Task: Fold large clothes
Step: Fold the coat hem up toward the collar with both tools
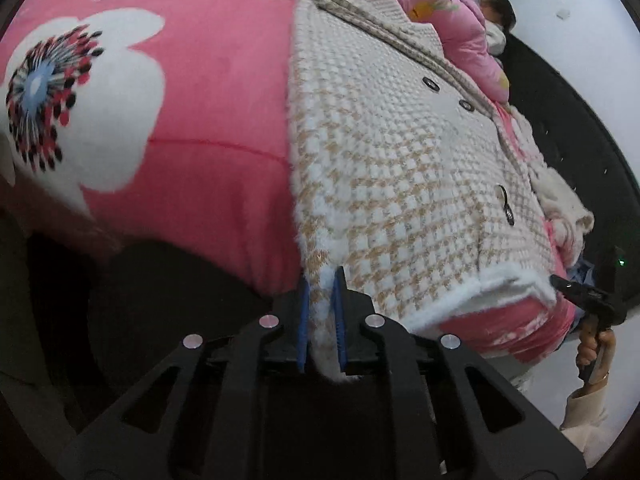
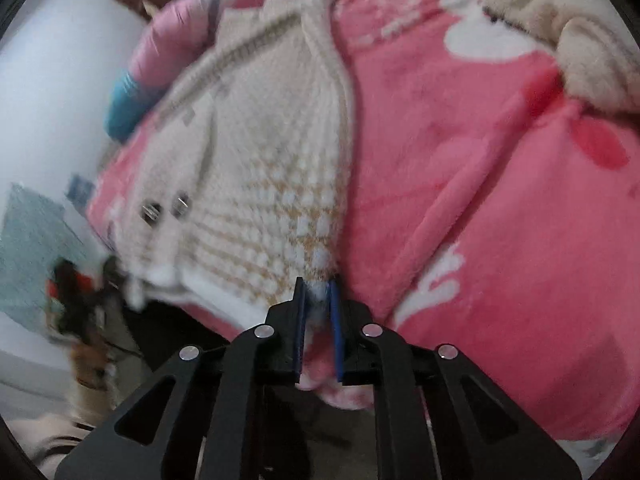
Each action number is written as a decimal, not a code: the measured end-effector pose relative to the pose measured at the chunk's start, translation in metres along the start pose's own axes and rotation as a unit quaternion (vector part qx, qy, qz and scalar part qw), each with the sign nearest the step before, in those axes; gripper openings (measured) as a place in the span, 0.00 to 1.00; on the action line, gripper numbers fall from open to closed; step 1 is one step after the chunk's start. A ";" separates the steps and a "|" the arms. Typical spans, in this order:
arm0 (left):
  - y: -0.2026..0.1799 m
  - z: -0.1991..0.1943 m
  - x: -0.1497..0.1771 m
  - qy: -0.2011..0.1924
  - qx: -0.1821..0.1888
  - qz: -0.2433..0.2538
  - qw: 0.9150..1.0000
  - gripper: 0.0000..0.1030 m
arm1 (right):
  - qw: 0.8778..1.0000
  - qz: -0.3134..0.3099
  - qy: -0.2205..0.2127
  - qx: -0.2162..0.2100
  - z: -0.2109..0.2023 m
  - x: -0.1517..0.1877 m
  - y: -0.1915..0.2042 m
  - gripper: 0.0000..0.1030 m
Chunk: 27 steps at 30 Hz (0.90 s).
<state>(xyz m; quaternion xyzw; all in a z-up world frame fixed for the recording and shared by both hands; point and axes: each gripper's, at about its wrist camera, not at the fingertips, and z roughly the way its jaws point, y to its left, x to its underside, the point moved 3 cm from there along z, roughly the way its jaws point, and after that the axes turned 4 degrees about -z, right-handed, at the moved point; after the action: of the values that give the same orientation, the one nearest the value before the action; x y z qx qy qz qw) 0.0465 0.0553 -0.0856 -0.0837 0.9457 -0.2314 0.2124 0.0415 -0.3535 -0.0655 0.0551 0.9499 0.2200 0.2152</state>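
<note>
On top of the pink flower-print blanket [image 1: 208, 92] a cream and tan houndstooth knit coat [image 1: 400, 168] is lying spread flat, front side up, dark buttons [image 1: 431, 84] showing in a row near its right edge, collar pointing away from the camera. Left gripper [image 1: 322, 308] is sitting at the near hem corner on the coat's left side, blue pads [image 1: 303, 320] pressing in on a strip of hem fabric that is hanging down between them, so jaws are clamping the coat. Fluffy white lining is showing along the hem edge, right part of the hem is curling up a bit off the blanket. Right gripper [image 2: 317, 312] is working the opposite hem corner in its own view, blue pads [image 2: 335, 320] nearly together with white fuzzy hem and some pink fabric caught between them; that view is motion blurred so cannot tell how much of the pinch is coat versus blanket. Right gripper is also showing far right in the left wrist view, dark body with the person's hand [image 1: 592, 348] wrapping its handle, just off the blanket edge. Pink quilted duvet [image 1: 452, 20] is bunching beyond the collar. Another person with dark hair and a face mask [image 1: 496, 20] is showing past the duvet. Furry beige garment [image 2: 560, 28] is lying on the blanket, well apart from the coat
</note>
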 end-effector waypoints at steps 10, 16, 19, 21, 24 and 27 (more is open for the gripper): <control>0.001 0.003 0.000 0.003 -0.015 0.007 1.000 0.17 | 0.981 -0.182 -0.068 -0.026 -0.008 -0.062 0.134 0.36; 0.000 0.004 0.000 -0.002 -0.029 0.017 0.999 0.17 | 0.959 -0.255 0.032 -0.116 0.104 -0.086 0.259 0.20; -0.004 0.005 0.000 -0.004 -0.034 0.028 0.999 0.17 | 0.961 -0.258 0.066 -0.070 0.156 -0.100 0.274 0.19; -0.005 0.003 0.000 -0.005 -0.035 0.038 0.999 0.17 | 0.963 -0.232 0.124 -0.056 0.189 -0.098 0.263 0.19; -0.005 -0.001 0.000 -0.009 -0.031 0.050 0.998 0.17 | 0.958 -0.225 0.167 -0.060 0.195 -0.073 0.245 0.19; -0.005 -0.005 0.000 -0.012 -0.027 0.060 0.998 0.18 | 0.956 -0.235 0.172 -0.044 0.168 -0.066 0.247 0.18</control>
<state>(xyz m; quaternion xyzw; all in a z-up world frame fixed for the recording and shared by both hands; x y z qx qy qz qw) 0.0448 0.0530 -0.0792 -0.0353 0.9525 -0.1912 0.2345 0.1759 -0.0790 -0.0676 -0.2180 0.9480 0.2107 0.0966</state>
